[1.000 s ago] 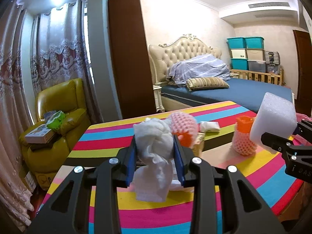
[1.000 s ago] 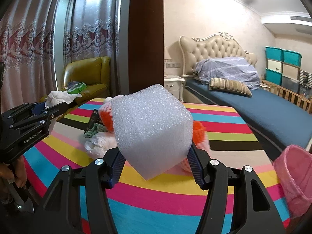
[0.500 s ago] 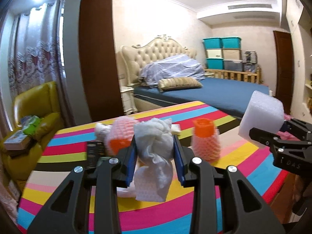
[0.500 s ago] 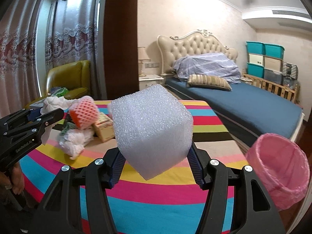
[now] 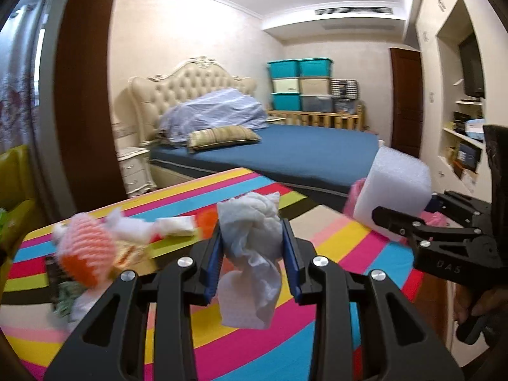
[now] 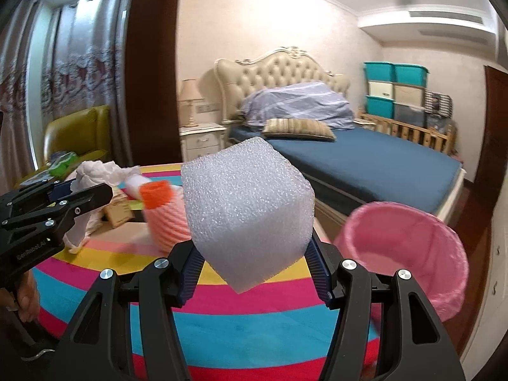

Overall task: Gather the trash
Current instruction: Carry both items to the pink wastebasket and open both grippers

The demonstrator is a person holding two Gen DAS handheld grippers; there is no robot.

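Pink liner fills the bin [image 6: 403,254] beside the striped table [image 6: 222,333]; I cannot see anything inside. The right gripper [image 6: 254,273] clamps a foam block [image 6: 247,209] near it. The left gripper [image 5: 252,265] grips crumpled tissue [image 5: 250,244] above the table.

A home bedroom: a bed [image 6: 365,162] with a tufted cream headboard [image 6: 279,79] fills the middle of the frame, a nightstand [image 6: 203,141] with a lamp [image 6: 190,101] left of it, lace curtains [image 6: 73,73] far left, stacked storage bins [image 6: 395,90] at right.
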